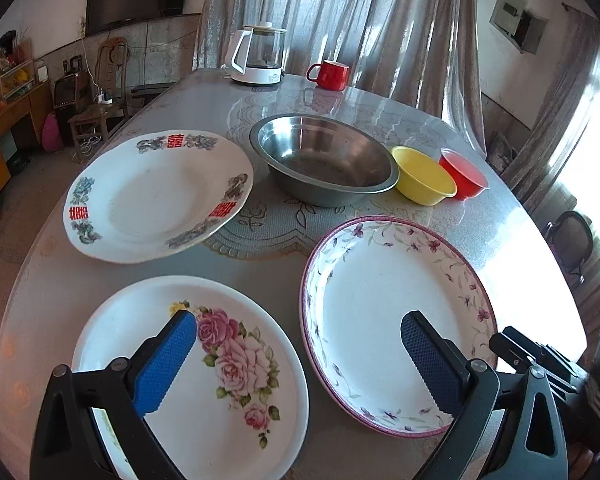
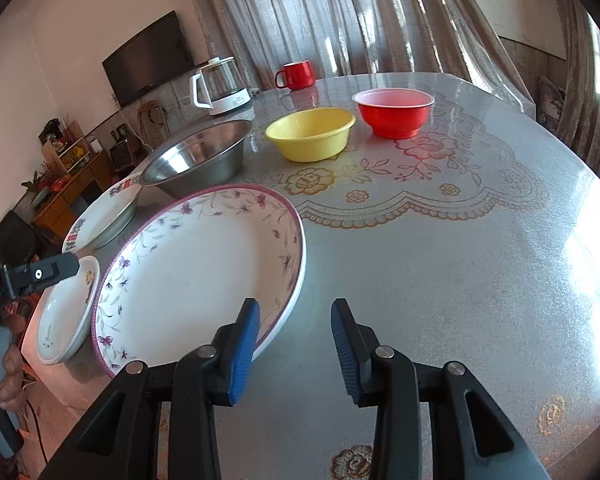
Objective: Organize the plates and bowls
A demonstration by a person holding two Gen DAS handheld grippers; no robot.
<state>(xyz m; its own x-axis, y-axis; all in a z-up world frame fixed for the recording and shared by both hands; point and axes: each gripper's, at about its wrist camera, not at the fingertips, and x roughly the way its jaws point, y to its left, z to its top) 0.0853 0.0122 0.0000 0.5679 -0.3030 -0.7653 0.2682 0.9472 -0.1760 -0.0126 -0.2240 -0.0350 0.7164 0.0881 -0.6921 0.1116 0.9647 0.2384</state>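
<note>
The left gripper (image 1: 298,354) hovers with its jaws spread wide and nothing between them; one blue pad hangs over the rose plate (image 1: 204,364), the other over the purple-rimmed plate (image 1: 384,304), and the gap between the two plates lies below the middle. The right gripper (image 2: 295,344) is part closed with its jaws apart and gripping nothing. Its left pad sits at the near rim of the purple-rimmed plate; whether it touches the rim is hard to tell from this angle. Its right pad is over bare table (image 2: 440,264).

Behind the plates stand a third plate with red characters (image 1: 156,196), a steel bowl (image 1: 324,160), a yellow bowl (image 1: 422,176) and a red bowl (image 1: 462,174), close in a row. The table to the right of the purple-rimmed plate is open up to its curved edge.
</note>
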